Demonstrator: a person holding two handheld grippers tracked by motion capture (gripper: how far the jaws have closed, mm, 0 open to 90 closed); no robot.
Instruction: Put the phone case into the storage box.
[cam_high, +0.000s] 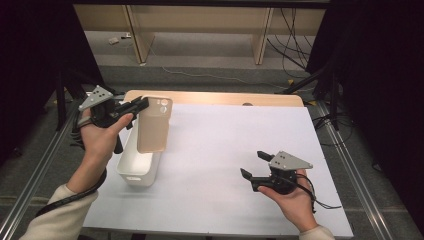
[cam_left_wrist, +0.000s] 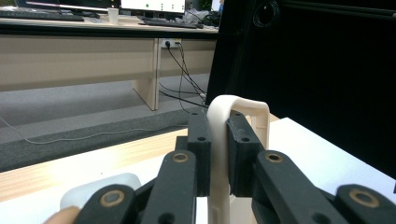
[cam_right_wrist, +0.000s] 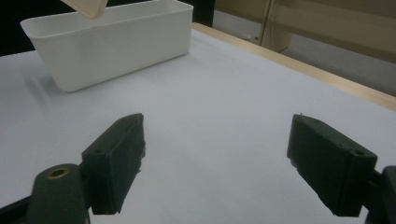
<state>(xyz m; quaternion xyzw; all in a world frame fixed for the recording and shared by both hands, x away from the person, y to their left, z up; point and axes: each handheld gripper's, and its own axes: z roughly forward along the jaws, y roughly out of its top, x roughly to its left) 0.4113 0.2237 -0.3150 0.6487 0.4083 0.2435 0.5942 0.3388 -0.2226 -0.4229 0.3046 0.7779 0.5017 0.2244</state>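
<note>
A beige phone case (cam_high: 154, 125) hangs upright in the air over the right rim of a white rectangular bin (cam_high: 139, 172) at the table's left. My left gripper (cam_high: 142, 105) is shut on the case's top edge near its camera cutout. In the left gripper view the case (cam_left_wrist: 219, 140) stands edge-on, pinched between the two black pads (cam_left_wrist: 200, 144). My right gripper (cam_high: 254, 163) rests low over the white table near the front right, open with nothing between its fingers. In the right gripper view a corner of the case (cam_right_wrist: 86, 7) hangs above the bin (cam_right_wrist: 112, 44).
The white table top (cam_high: 225, 150) has a wooden strip (cam_high: 215, 98) along its far edge. Metal rails (cam_high: 350, 165) run down both sides of the table. Desk legs and loose cables (cam_high: 295, 40) lie on the floor beyond.
</note>
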